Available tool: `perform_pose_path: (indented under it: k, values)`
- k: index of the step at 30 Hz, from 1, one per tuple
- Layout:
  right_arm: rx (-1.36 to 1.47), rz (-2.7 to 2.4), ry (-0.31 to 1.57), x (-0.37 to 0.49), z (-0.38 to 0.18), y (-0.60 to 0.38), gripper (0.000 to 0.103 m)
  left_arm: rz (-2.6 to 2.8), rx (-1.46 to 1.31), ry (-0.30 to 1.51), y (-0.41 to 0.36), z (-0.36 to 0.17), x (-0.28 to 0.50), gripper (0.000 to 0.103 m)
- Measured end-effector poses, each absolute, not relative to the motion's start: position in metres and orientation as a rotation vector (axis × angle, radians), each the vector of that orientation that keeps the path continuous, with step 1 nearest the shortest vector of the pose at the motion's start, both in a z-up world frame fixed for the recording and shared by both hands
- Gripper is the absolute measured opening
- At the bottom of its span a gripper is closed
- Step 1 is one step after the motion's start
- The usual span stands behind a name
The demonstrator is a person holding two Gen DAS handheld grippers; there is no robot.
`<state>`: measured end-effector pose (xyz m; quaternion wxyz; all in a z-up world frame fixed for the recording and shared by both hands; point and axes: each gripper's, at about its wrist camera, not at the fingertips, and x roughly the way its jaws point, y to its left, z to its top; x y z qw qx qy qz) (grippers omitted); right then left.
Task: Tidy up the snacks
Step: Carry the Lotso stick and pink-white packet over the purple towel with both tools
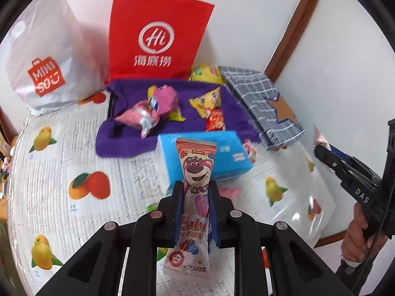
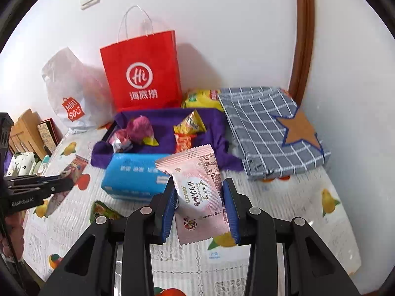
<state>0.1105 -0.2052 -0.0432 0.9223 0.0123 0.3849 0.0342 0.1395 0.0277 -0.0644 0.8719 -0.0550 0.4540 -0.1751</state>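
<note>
My left gripper (image 1: 196, 190) is shut on a long Lotso bear snack packet (image 1: 196, 172), held upright above the table in front of the blue tissue pack (image 1: 222, 148). My right gripper (image 2: 200, 187) is shut on a pale pink snowflake-crisp packet (image 2: 200, 182), held over the table near the blue tissue pack (image 2: 133, 175). A purple cloth tray (image 1: 133, 135) behind the pack holds pink, yellow and red snack packets (image 1: 148, 116); it also shows in the right wrist view (image 2: 217, 125). The right gripper appears at the right edge of the left wrist view (image 1: 321, 151).
A red Haidilao paper bag (image 1: 158, 37) and a white Miniso bag (image 1: 47, 56) stand against the wall. A grey checked fabric box with a star (image 2: 271, 128) lies at the right. A yellow packet (image 2: 202, 98) sits behind the tray. A green packet (image 2: 103, 209) lies on the fruit-print tablecloth (image 1: 81, 148).
</note>
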Motion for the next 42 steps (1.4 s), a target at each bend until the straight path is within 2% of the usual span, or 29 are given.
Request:
perform_pose_path:
  k: [15,28,33,42]
  values:
    - [-0.032,0.163,0.747,0.208,-0.022,-0.172,0.037,-0.311,-0.131,0.871,0.021,-0.033,0.221,0.019]
    - [-0.031,0.198,0.773,0.308,-0.048,-0.152,0.037,-0.246,-0.188,0.901,0.043,-0.048,0.302,0.019]
    - [-0.015,0.24,0.807,0.325,-0.071,-0.149,0.037,-0.211,-0.161,0.953,0.047,-0.074,0.317,0.019]
    - [-0.032,0.221,0.863,0.34,-0.094,-0.162,0.037,-0.173,-0.194,0.958,0.066,-0.084,0.325,0.019]
